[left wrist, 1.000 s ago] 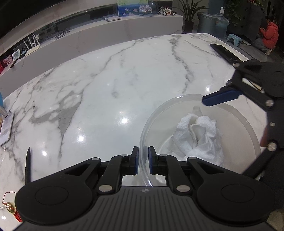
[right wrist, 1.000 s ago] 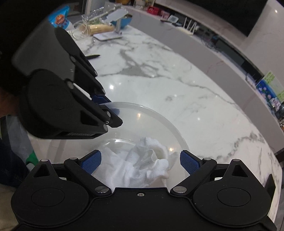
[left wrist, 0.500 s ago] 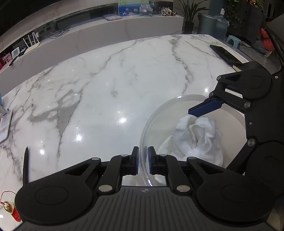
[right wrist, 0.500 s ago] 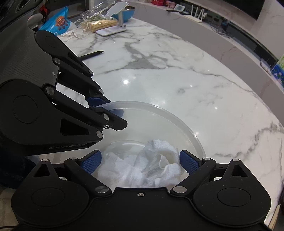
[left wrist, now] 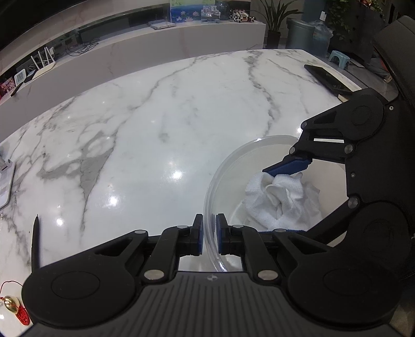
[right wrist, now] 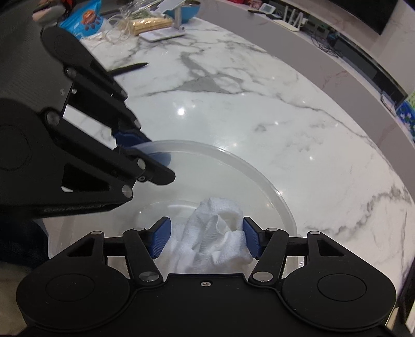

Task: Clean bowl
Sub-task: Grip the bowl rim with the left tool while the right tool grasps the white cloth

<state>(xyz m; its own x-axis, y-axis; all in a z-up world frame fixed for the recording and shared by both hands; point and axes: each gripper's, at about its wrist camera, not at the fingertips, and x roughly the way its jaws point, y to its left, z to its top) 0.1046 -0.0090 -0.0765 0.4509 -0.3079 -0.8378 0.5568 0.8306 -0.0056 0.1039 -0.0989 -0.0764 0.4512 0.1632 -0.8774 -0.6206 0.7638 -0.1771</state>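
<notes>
A clear plastic bowl (left wrist: pixel 220 168) stands on the white marble table near its front right part; it also shows in the right wrist view (right wrist: pixel 259 178). A crumpled white cloth (left wrist: pixel 280 197) lies inside it and shows in the right wrist view (right wrist: pixel 215 233). My left gripper (left wrist: pixel 209 233) is shut on the bowl's near rim, one pad inside and one outside; it shows in the right wrist view (right wrist: pixel 145 153). My right gripper (right wrist: pixel 206 238) is down in the bowl with its jaws closed in on the cloth from both sides; it also shows in the left wrist view (left wrist: pixel 285 197).
A black pen (left wrist: pixel 35 241) and a small gold and red charm (left wrist: pixel 13 306) lie at the left. A black phone (left wrist: pixel 326 77) lies at the far right edge. A snack bag (right wrist: pixel 85 20), a blue bowl with a stand (right wrist: pixel 179 13) and cables sit at the far end.
My right gripper has come down into the bowl and its jaws have narrowed from wide open onto the cloth. My left gripper has kept its hold on the rim.
</notes>
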